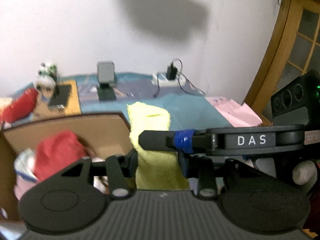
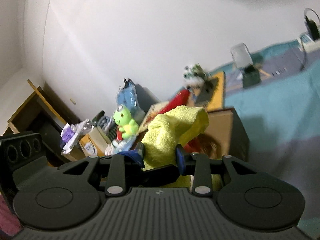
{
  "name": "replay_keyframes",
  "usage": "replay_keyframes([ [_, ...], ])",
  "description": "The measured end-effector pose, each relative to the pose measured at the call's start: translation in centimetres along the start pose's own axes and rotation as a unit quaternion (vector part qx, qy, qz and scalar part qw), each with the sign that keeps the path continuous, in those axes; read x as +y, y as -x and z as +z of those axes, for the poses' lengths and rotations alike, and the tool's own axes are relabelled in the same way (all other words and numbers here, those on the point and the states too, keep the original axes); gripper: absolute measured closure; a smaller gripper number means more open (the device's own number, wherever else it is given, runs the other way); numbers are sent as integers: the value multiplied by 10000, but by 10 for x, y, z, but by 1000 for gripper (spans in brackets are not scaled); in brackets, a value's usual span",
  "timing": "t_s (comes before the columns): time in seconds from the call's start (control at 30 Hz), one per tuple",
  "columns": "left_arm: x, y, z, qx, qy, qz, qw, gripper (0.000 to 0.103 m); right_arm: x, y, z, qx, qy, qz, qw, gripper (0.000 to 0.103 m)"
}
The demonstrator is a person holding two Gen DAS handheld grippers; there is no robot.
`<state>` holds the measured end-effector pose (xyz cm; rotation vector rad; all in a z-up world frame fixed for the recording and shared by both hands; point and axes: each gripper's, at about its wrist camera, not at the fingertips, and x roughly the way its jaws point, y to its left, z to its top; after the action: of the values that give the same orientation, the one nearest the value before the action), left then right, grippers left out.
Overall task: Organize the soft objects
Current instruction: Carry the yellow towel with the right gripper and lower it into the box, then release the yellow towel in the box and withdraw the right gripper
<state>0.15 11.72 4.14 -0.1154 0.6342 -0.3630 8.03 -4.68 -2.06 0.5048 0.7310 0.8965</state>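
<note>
Both my grippers held the yellow towel (image 2: 176, 128): the right gripper (image 2: 160, 156) had its pads pinched on a bunched fold, and the left gripper (image 1: 158, 160) seemed clamped across the cloth too, the towel draping past its fingers towards the teal bedspread (image 1: 190, 108). I judged the towel light, limp and grippy terry, so a thick folded edge was the safest hold; a single layer would sag. Beside it stood the cardboard box (image 1: 96, 128), already holding a red soft item (image 1: 58, 152) and some pale fabric (image 1: 24, 162). Beyond sat a green frog plush (image 2: 125, 123) among clutter.
</note>
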Motion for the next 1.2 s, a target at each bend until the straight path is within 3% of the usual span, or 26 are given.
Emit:
replay_keyframes([
  [0.13, 29, 1, 15, -209, -6, 36, 9998, 67, 9, -24, 13, -111, 266, -113, 9995, 85],
  [0.27, 60, -18, 18, -128, 186, 24, 9997, 67, 7, -52, 13, -40, 477, -415, 9980, 85],
  [0.43, 86, -56, 5, 334, 334, 77, 9989, 67, -6, -83, -1, 309, 595, -881, 9939, 85],
  [0.57, 98, -81, -12, 775, 386, 131, 9962, 59, -13, -99, -13, 587, 642, -1277, 9880, 85],
  [0.6, 101, -86, -16, 866, 403, 121, 9954, 58, -13, -99, -15, 611, 681, -1350, 9866, 85],
  [0.67, 104, -90, -21, 957, 407, 111, 9945, 43, -11, -101, -17, 627, 782, -1505, 9835, 85],
  [0.93, 101, -88, -22, 1062, 301, 342, 9933, 38, -7, -92, -17, 505, 790, -1783, 9795, 85],
  [1.2, 87, -72, -15, 1033, 227, 865, 9906, 36, -6, -72, -13, 330, 458, -1613, 9853, 85],
])
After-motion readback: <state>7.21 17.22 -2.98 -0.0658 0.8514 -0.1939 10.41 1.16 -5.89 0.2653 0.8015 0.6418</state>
